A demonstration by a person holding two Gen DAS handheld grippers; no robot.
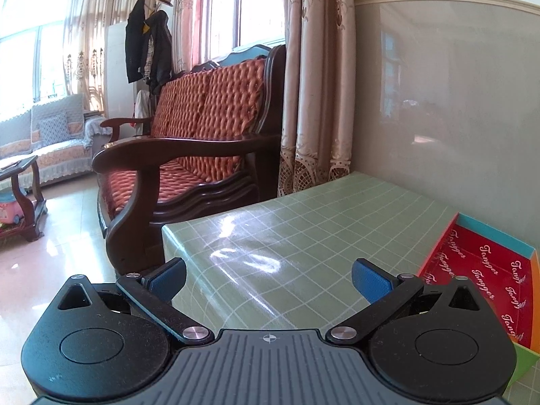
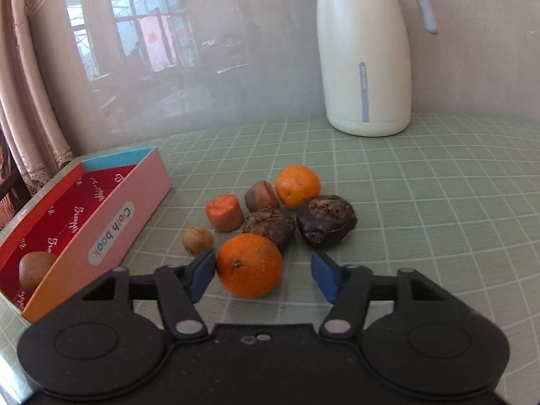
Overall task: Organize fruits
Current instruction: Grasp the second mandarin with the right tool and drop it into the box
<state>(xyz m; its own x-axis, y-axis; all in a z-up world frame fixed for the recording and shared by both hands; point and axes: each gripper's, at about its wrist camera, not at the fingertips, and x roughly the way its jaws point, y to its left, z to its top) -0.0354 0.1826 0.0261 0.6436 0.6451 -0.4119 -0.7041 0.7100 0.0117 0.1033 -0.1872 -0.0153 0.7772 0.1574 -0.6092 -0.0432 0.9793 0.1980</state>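
A heap of fruit lies on the green checked tablecloth (image 2: 438, 202) in the right wrist view. Nearest is an orange (image 2: 249, 265), sitting between the fingers of my right gripper (image 2: 263, 265). The left pad is at the orange's side, while the right pad stands clear of it, so this gripper is open. Behind lie a second orange (image 2: 297, 186), a carrot stub (image 2: 224, 212), three dark brown fruits (image 2: 326, 221) and a small tan fruit (image 2: 197, 240). A red-lined cardboard box (image 2: 111, 216) on the left holds one brown fruit (image 2: 35, 270). My left gripper (image 1: 269, 270) is open over bare cloth, with the box (image 1: 482, 270) to its right.
A cream thermos jug (image 2: 366, 60) stands at the back right against the glossy wall. The table's left edge (image 1: 168, 236) drops off beside a wooden sofa with orange cushions (image 1: 202, 128). Curtains (image 1: 314, 84) hang behind the table's far corner.
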